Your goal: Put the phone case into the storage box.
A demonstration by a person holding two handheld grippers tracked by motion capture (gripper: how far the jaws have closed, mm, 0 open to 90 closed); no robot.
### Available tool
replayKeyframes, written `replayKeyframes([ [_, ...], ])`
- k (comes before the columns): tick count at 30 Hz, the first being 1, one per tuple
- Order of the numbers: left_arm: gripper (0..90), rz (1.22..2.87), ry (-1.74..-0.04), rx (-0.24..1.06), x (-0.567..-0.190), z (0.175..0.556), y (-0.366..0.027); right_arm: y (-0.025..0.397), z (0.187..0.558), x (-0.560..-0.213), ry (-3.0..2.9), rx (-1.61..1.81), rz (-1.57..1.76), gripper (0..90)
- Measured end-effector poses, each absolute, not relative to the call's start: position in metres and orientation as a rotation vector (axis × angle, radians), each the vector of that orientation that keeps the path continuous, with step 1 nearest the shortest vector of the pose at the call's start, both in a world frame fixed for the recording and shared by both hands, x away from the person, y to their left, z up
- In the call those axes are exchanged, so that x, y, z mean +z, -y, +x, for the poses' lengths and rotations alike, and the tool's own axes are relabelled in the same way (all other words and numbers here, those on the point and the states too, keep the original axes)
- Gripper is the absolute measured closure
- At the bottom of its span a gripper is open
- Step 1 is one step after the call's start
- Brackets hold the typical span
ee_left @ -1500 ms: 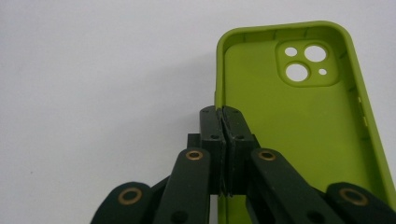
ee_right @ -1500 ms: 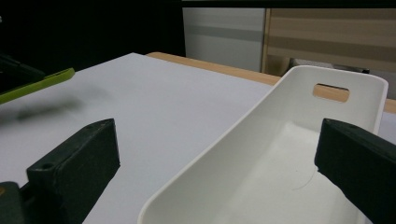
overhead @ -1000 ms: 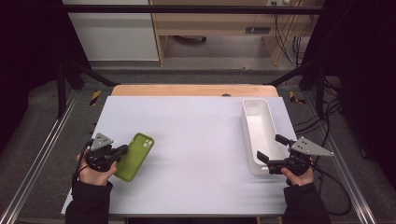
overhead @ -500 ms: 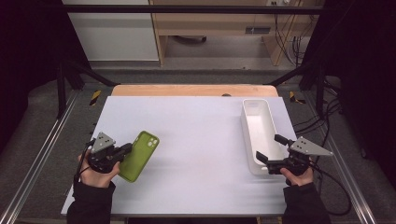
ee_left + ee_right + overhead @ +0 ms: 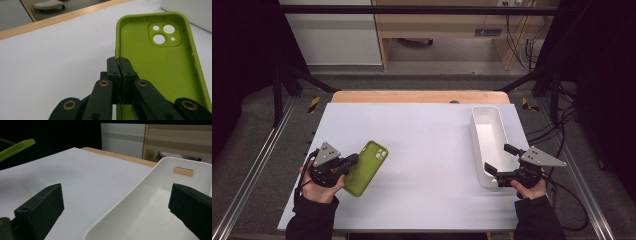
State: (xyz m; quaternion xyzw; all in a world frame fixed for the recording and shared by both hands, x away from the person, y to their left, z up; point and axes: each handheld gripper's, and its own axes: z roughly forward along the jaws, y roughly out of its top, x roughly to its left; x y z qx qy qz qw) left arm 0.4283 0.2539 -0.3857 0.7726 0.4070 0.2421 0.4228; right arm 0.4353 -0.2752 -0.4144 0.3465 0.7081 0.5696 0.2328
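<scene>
- Two grippers work at the desk's near edge: the left gripper [image 5: 353, 159] by the near-left corner, the right gripper [image 5: 498, 159] at the right side.
- Left jaws are pinched tight on one long side wall of the lime-green phone case [image 5: 366, 167], as the left gripper view shows [image 5: 162, 67]. Gripping the thin rim is probably the only purchase on so flat a thing.
- That case sits open side up, with a raised lip all round, rounded corners and a camera cutout of three holes; it looks like soft, matte silicone. In the right gripper view its edge seems lifted off the surface, so it is likely being carried.
- Right jaws stand wide apart, holding nothing, astride the near end of the white bin [image 5: 488, 132]. My guess is that this hand waits to steady it.
- This bin [image 5: 160, 210] is long, narrow, smooth hard plastic, with a slot handle in its far wall, lying along the right edge.
- White matte sheet [image 5: 427, 130] covers the desk.
</scene>
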Motion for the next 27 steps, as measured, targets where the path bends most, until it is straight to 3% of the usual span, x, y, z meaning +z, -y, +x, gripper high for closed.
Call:
replayKeyframes([
  [27,88.7,1.999,-0.909,0.606,-0.387,0.424,-0.219,0.251,0.433,-0.406,-2.003,1.564,0.883,0.4],
])
